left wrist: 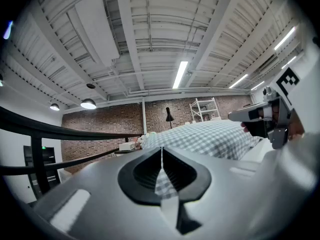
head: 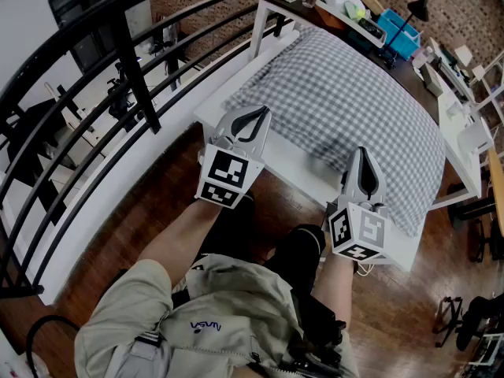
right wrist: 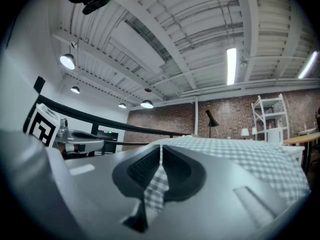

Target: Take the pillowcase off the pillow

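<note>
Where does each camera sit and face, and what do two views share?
Head view: on the person's head, facing steeply down at the pillowcase on the white table; forearms, legs, left gripper, right gripper show.
Left gripper view: on the left gripper, level along jaws shut on pillowcase, toward a brick wall; right gripper at right.
Right gripper view: on the right gripper, likewise; left gripper at left.
Both gripper views share pillowcase and brick wall.
</note>
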A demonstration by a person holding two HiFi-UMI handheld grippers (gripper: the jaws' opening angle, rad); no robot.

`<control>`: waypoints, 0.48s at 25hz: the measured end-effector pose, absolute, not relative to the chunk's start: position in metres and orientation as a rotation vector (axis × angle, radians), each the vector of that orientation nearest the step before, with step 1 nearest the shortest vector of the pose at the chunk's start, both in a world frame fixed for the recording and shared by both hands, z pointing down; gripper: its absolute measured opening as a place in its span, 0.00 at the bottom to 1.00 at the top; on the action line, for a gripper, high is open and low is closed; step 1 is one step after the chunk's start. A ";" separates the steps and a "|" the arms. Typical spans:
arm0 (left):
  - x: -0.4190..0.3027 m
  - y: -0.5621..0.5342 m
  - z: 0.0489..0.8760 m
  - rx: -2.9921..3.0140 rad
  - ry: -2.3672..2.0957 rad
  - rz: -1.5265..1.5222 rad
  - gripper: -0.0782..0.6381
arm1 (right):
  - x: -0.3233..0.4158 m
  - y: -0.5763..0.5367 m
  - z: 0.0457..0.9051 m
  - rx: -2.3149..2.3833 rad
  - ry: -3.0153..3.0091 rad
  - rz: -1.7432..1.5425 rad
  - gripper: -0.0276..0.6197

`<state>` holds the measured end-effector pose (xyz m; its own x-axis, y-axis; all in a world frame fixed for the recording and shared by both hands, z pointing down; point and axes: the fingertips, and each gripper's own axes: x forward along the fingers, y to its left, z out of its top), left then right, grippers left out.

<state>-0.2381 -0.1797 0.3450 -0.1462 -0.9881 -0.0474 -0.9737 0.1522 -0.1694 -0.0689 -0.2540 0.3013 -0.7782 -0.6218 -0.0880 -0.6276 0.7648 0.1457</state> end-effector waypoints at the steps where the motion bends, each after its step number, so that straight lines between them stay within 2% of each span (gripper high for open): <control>1: -0.246 -0.178 0.346 -1.949 2.283 -0.149 0.11 | -0.082 -0.252 0.302 -1.004 2.942 0.261 0.08; 7: -0.284 -0.186 0.350 -1.968 2.356 -0.183 0.18 | -0.160 -0.250 0.315 -0.826 3.123 0.333 0.19; 12: -0.293 -0.186 0.359 -1.996 2.392 -0.172 0.21 | -0.209 -0.241 0.346 -0.710 3.291 0.555 0.27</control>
<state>-0.2932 -0.1856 0.3592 -0.1813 -0.9819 0.0541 -0.9796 0.1755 -0.0979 -0.2089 -0.2413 0.3465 -0.8786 -0.4374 0.1917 -0.3503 0.8631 0.3638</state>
